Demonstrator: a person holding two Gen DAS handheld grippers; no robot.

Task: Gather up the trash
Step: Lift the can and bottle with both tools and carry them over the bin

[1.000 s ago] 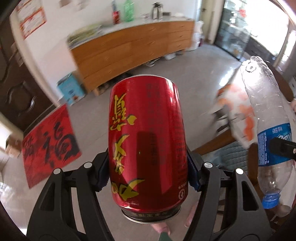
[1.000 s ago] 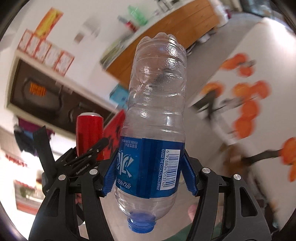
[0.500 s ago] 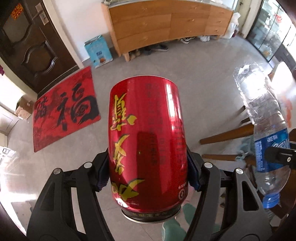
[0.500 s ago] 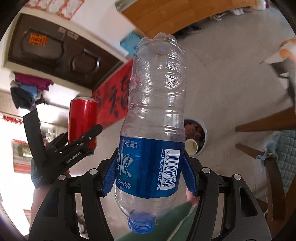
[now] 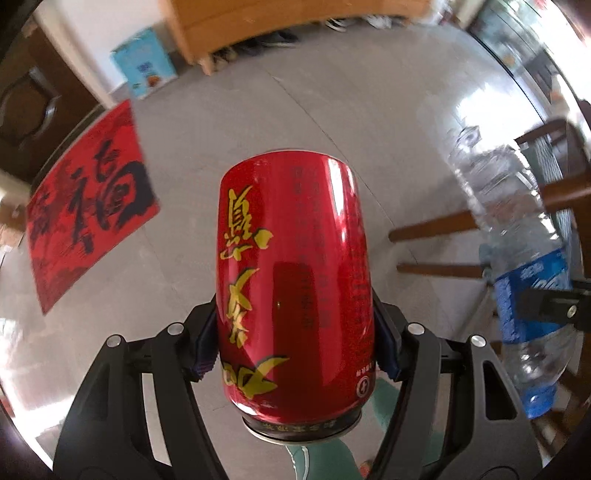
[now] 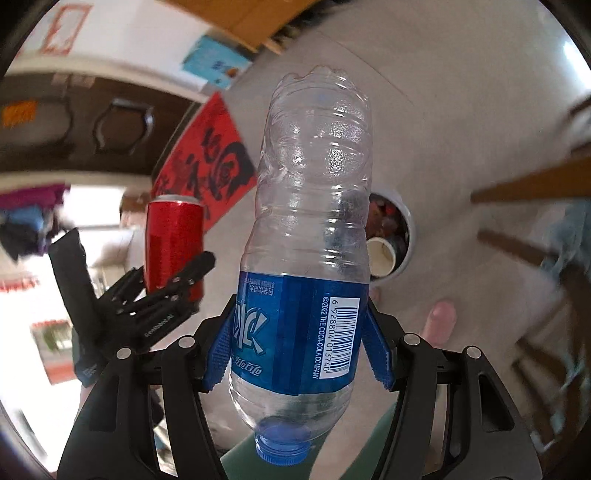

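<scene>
My left gripper (image 5: pixel 295 343) is shut on a red drink can (image 5: pixel 291 273) with gold lettering, its blue pads pressing both sides. The can points down at the grey floor. My right gripper (image 6: pixel 295 350) is shut on a clear plastic bottle (image 6: pixel 314 206) at its blue label, blue cap toward the camera. Behind the bottle, on the floor, stands a white trash bin (image 6: pixel 408 225) with a paper cup (image 6: pixel 382 254) and scraps inside. In the right wrist view the left gripper (image 6: pixel 173 295) carries the red can (image 6: pixel 173 240) at the left. The bottle (image 5: pixel 517 236) shows at the right of the left wrist view.
A red floor mat (image 5: pixel 88 214) with black characters lies left of the can. Wooden chair legs (image 5: pixel 432 229) stretch in from the right. A wooden cabinet (image 5: pixel 280 22) and a blue box (image 5: pixel 147 70) stand along the far wall. A person's toes (image 6: pixel 439 317) show beside the bin.
Both grippers have sunk and tipped toward the floor, each keeping its load. The table has left the view, and the trash bin has come into sight and grown larger behind the bottle.
</scene>
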